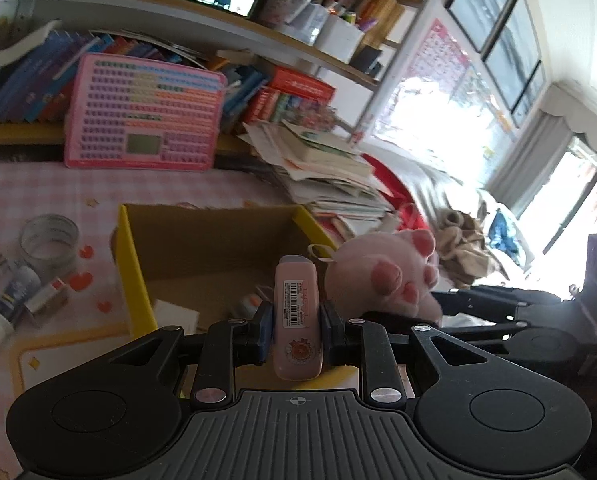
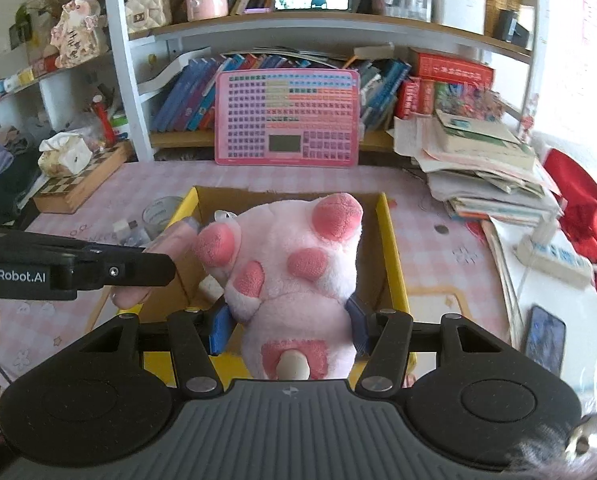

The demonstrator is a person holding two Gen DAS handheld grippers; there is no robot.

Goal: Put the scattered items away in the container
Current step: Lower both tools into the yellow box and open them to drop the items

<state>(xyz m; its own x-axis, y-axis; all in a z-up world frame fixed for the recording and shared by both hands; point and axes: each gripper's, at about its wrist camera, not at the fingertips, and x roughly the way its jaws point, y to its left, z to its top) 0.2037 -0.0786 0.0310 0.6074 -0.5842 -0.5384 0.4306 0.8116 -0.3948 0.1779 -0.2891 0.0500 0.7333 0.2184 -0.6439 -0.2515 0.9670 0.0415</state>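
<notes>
1. while both tools hang over the cardboard box (image 2: 394,264), each one carries something: the box is an open rectangular carton with a yellow outer face and rim and plain brown matte inner walls, sitting on the desk (image 2: 438,248) under a pink checked cloth.
2. left hand-held gripper (image 1: 294,320) is clenched on a slim pink plastic case (image 1: 296,312), a smooth rounded oblong with a white barcode label and a round sticker, held upright between blue pads just above the near edge of the box.
3. right hand-held gripper (image 2: 290,324) is grasping a pink plush toy (image 2: 294,272), its blue pads pressing the soft body from both sides; the fuzzy fabric has darker pink round pads, and it hangs over the middle of the box.
4. inside the box, on its brown floor, lie a small white flat piece (image 1: 176,316) and another small item too blurred to name.
5. left of the box on the desk stand a clear glassy cylinder (image 1: 50,240), a squeezable tube (image 1: 10,304) and a small rectangular carton (image 1: 46,296), close together.
6. behind the box a flat pink board (image 2: 286,118) with rows of small coloured squares leans against books (image 2: 186,96) on a shelf.
7. right of the box a loose stack of papers (image 2: 486,172) is piled on the desk.
</notes>
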